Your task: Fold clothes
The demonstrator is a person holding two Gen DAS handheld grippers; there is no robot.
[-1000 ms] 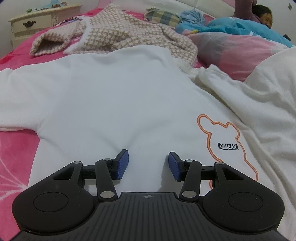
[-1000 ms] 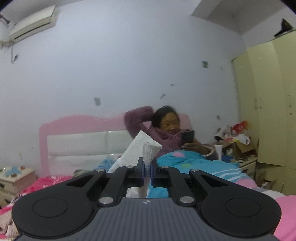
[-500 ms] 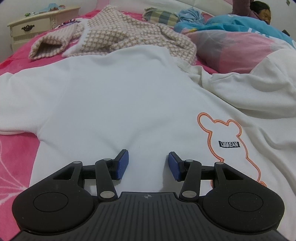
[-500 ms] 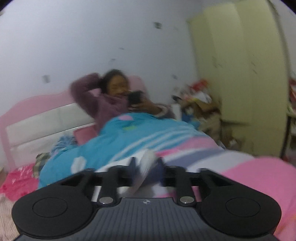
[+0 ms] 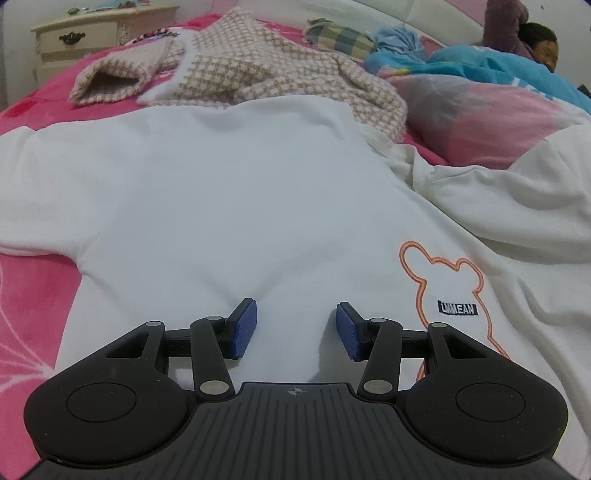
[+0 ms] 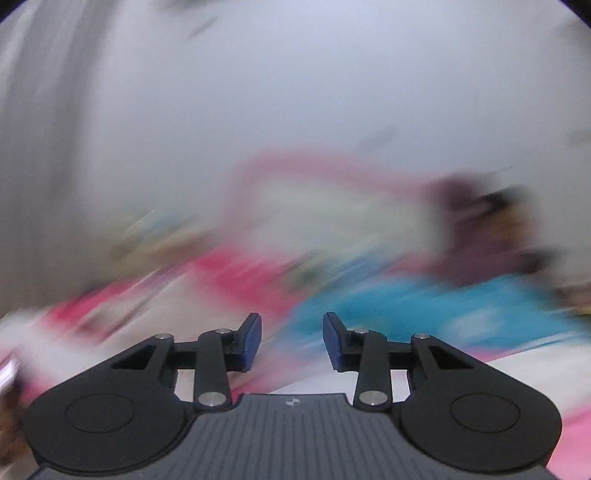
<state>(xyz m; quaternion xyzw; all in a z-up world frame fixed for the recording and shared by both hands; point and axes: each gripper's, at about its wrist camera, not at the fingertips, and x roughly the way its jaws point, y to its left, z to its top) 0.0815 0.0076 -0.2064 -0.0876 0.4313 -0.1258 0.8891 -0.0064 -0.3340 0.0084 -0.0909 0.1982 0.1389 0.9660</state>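
Observation:
A white sweatshirt (image 5: pixel 236 192) with an orange bear outline (image 5: pixel 443 288) lies spread flat on the pink bedspread (image 5: pixel 33 302) in the left wrist view. Its right sleeve (image 5: pixel 517 206) rests rumpled at the right. My left gripper (image 5: pixel 294 328) hovers low over the sweatshirt's near part, open, with only flat cloth under the blue pads. In the right wrist view everything is smeared by motion; my right gripper (image 6: pixel 291 339) has nothing between its blue pads, and its jaws are closing a little.
A beige houndstooth garment (image 5: pixel 258 70) lies beyond the sweatshirt. A person (image 5: pixel 532 40) reclines under a blue and pink quilt (image 5: pixel 480 99) at the far right. A cream nightstand (image 5: pixel 88 33) stands at the far left.
My right gripper let go of the white sleeve, opened and swung fast to the left and down. The sleeve dropped onto the bed at the right. My left gripper stayed put.

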